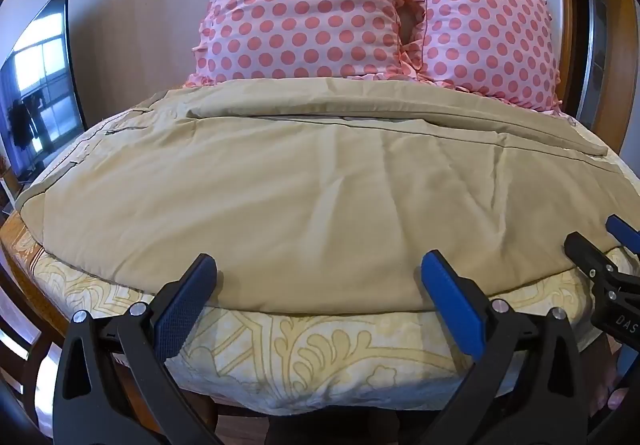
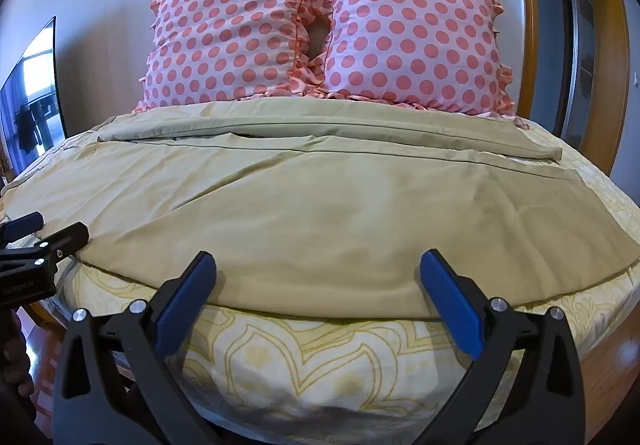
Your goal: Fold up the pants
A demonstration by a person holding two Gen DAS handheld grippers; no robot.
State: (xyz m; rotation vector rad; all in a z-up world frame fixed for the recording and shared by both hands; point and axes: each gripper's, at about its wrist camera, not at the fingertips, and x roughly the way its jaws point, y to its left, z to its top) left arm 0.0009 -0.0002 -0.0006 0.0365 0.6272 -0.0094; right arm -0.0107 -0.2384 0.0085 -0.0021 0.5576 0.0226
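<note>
Tan pants [image 1: 304, 181] lie spread flat across the bed, waistband at the left, legs running right, the far leg folded over along the back. They show the same way in the right wrist view [image 2: 304, 205]. My left gripper [image 1: 320, 269] is open and empty, hovering at the pants' near edge. My right gripper [image 2: 318, 269] is open and empty, at the same near edge further right. The right gripper's tips [image 1: 600, 241] show at the right of the left wrist view. The left gripper's tips [image 2: 52, 229] show at the left of the right wrist view.
The bed has a yellow patterned sheet [image 1: 320, 357]. Two pink polka-dot pillows [image 2: 224, 37] [image 2: 412, 41] lean against the wall behind the pants. A dark TV screen [image 1: 40, 85] stands at the left. A wooden door frame [image 2: 600, 65] is at the right.
</note>
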